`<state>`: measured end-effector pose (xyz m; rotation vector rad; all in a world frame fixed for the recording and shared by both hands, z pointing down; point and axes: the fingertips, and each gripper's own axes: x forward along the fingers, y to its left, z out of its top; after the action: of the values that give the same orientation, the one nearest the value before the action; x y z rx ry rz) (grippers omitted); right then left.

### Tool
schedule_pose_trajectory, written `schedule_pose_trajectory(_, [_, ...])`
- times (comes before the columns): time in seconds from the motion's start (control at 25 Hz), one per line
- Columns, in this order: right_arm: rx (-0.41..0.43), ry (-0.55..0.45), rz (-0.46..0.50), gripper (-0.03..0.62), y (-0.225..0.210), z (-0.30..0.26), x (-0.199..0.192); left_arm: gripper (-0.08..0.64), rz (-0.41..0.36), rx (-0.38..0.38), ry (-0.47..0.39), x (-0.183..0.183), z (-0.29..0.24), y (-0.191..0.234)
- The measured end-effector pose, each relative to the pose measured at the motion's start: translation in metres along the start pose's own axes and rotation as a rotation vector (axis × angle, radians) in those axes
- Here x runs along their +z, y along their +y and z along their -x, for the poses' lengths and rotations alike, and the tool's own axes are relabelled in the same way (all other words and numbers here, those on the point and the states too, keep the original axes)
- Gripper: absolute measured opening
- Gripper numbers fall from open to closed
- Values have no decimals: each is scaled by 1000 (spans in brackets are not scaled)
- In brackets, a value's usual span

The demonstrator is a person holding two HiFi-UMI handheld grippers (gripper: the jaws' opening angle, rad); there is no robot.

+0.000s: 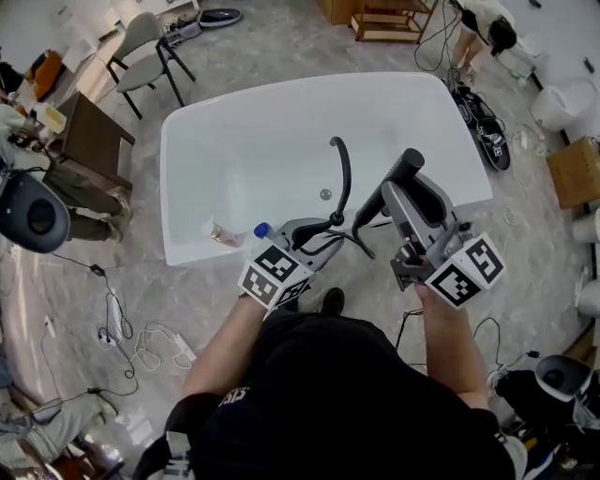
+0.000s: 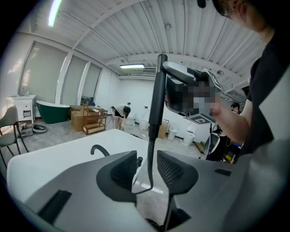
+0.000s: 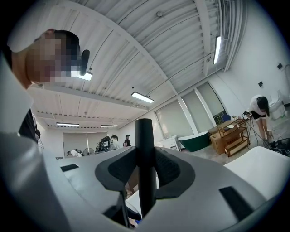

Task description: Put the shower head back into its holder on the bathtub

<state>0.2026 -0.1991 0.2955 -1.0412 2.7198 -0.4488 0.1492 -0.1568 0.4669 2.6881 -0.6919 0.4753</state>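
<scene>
The black shower head (image 1: 405, 165) is a straight handle held over the near rim of the white bathtub (image 1: 206, 150). My right gripper (image 1: 390, 193) is shut on it. In the right gripper view the handle (image 3: 145, 145) stands upright, with both pads of the right gripper (image 3: 145, 170) pressed against it. The thin metal hose (image 2: 150, 158) hangs from the handle (image 2: 157, 99) and runs between the jaws of my left gripper (image 2: 147, 170), which is open with a gap on each side. In the head view the left gripper (image 1: 314, 232) is at the tub's near rim beside the black curved faucet (image 1: 345, 178). I cannot make out the holder.
A bottle with a blue cap (image 1: 228, 234) lies on the tub's near rim, left of the left gripper. A chair (image 1: 141, 47) and a dark table (image 1: 94, 136) stand at the left. Cables (image 1: 141, 342) trail on the floor. A person (image 1: 483, 23) bends over behind the tub.
</scene>
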Motion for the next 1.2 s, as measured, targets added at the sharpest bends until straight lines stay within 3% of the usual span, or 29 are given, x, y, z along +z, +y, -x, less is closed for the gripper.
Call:
schedule_pose_trajectory(0.16, [23,16,3,133,19,-19,-2,186,-15,-41,-2,1,-5,1])
schedule_pose_trajectory(0.44, [15,21,-6,133,28,-36,-5,184,-29,-113,25,-16,-16,-1])
schedule_pose_trajectory(0.64, [8,22,-11,133,34,-41,-5,141,-6,-90,45,-32,-18,15])
schedule_pose_trajectory(0.96, [-14,5,-32,133,27,-32,-2,140,25,-103,99,-62,-30,17])
schedule_pose_trajectory(1.12, [-29,2,-36,133,24,-28,-6,71,14,-79,79,-64,-24,23])
schedule_pose_trajectory(1.2, [-41,-6,-46,130,20,-23,-7,69,0,-62,57,-58,-18,27])
